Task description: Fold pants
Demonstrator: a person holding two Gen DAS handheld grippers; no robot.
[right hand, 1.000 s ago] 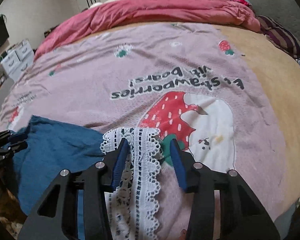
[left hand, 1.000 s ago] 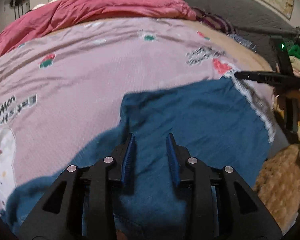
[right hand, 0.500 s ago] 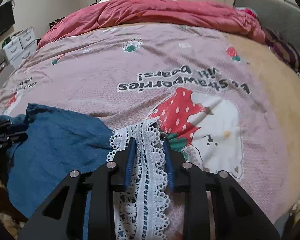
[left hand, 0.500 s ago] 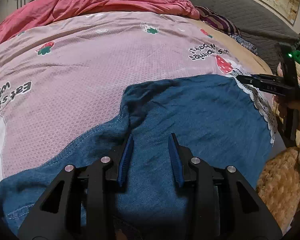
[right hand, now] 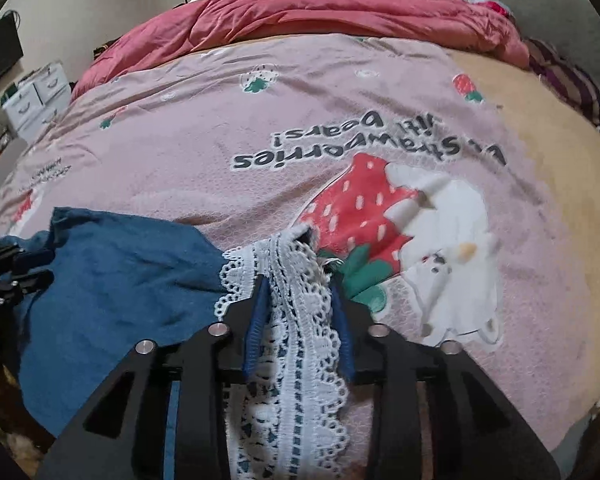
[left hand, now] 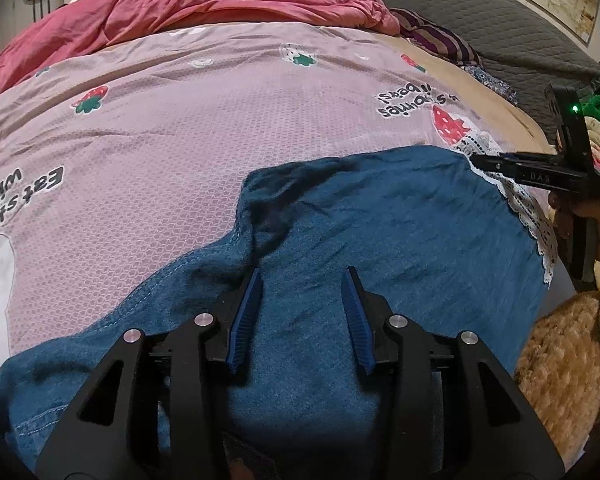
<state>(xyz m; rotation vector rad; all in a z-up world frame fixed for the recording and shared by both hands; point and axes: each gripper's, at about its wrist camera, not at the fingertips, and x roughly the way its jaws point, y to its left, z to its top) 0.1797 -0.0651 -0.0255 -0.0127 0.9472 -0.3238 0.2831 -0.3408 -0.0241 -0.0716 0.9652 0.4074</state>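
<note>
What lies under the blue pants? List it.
The blue pants lie spread on a pink strawberry-print bedspread, which shows all around them. Their white lace hem rests on it too. Whatever is directly beneath the fabric is covered.

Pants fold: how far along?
Early. Done: the blue denim pants lie spread on the strawberry bedsheet, one edge bunched, no finished fold visible. In hand: the right tongs are closing with the white lace hem between the pads; the left tongs are opening over the denim, nothing gripped. Left: the folding itself.
</note>
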